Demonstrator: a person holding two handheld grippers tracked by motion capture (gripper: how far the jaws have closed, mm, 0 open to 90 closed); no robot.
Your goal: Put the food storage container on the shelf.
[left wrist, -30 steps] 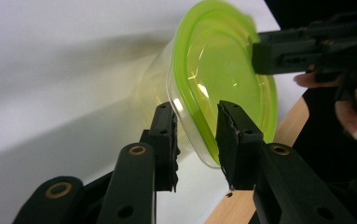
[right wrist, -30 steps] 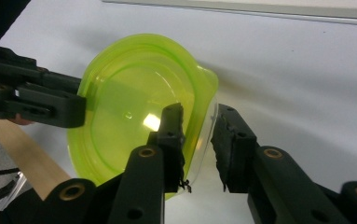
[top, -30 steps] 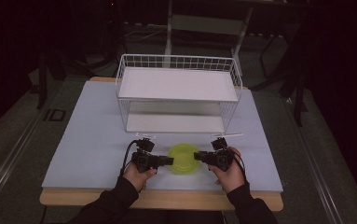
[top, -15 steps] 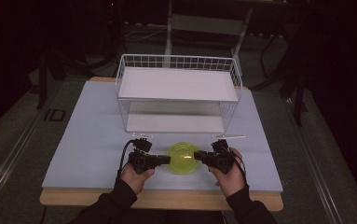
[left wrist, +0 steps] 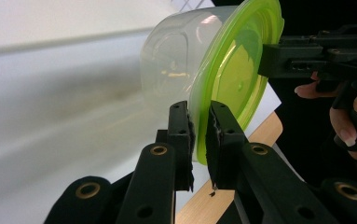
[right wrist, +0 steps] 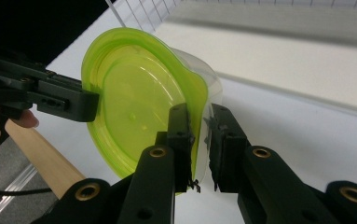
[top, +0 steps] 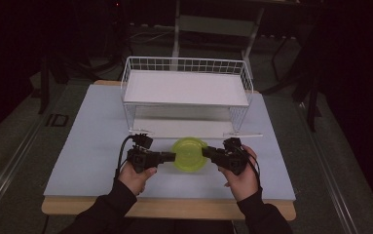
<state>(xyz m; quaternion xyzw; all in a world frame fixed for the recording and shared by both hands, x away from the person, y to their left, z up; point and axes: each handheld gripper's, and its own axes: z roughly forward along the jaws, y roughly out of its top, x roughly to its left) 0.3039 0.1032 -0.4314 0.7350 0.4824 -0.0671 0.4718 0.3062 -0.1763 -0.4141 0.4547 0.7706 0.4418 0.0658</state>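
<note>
Fingers of the left gripper are closed on the left edge of the container's green lid, with only the thin rim between the two black jaws, as the left gripper view shows. Held between both grippers, the clear plastic container sits at the near middle of the pale table, just in front of the white wire rack; whether it rests on the surface or is raised off it cannot be told from the high view. In the gripper views the lid faces the person's side and the clear body points toward the rack. At the right, the right gripper is likewise clamped on the opposite edge of the lid, its jaws nearly together around the rim. A hand wraps each gripper from below, the left hand and the right hand both near the table's wooden front edge.
</note>
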